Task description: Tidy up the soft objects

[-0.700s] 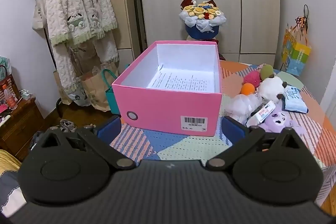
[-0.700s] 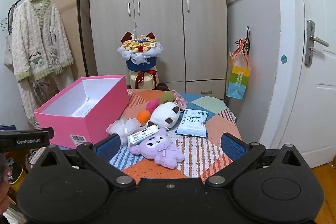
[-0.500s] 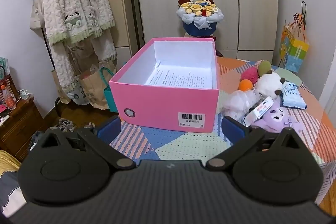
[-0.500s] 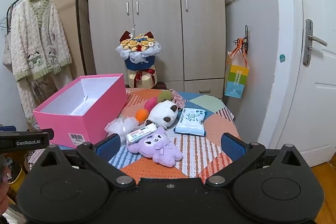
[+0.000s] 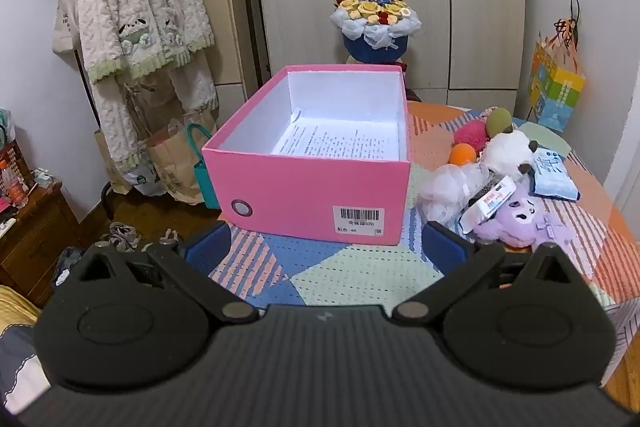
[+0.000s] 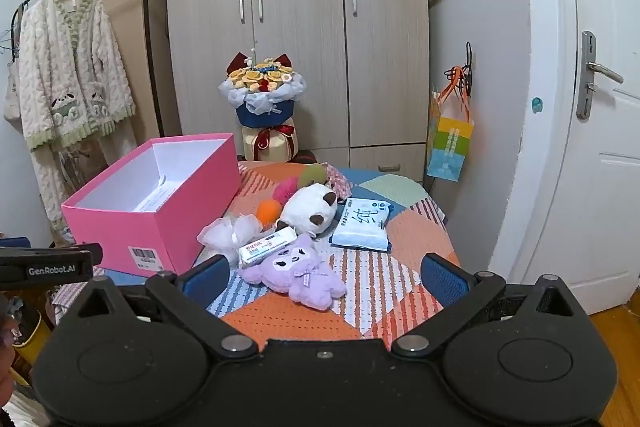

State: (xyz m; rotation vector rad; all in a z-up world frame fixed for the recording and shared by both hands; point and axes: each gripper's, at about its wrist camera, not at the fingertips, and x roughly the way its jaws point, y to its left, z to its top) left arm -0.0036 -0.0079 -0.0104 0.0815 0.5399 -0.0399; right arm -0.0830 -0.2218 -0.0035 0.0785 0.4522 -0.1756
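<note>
Pink box [image 5: 320,203] with only a printed sheet [image 5: 340,143] inside; both tongs [image 5: 326,247] [image 6: 324,277] wide apart, empty.

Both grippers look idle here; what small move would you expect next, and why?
Probably the right gripper easing forward and down onto the purple plush. Both grippers are open and empty, the plush lies nearest, in line between its fingers, and the pink box holds only a printed sheet, no toys.

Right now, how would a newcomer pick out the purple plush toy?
Start at the open pink cardboard box on the patchwork table. Right of it lies a pile of soft things; the purple plush toy is nearest the open right gripper, a small white carton against its head. Only it is lilac.
</note>
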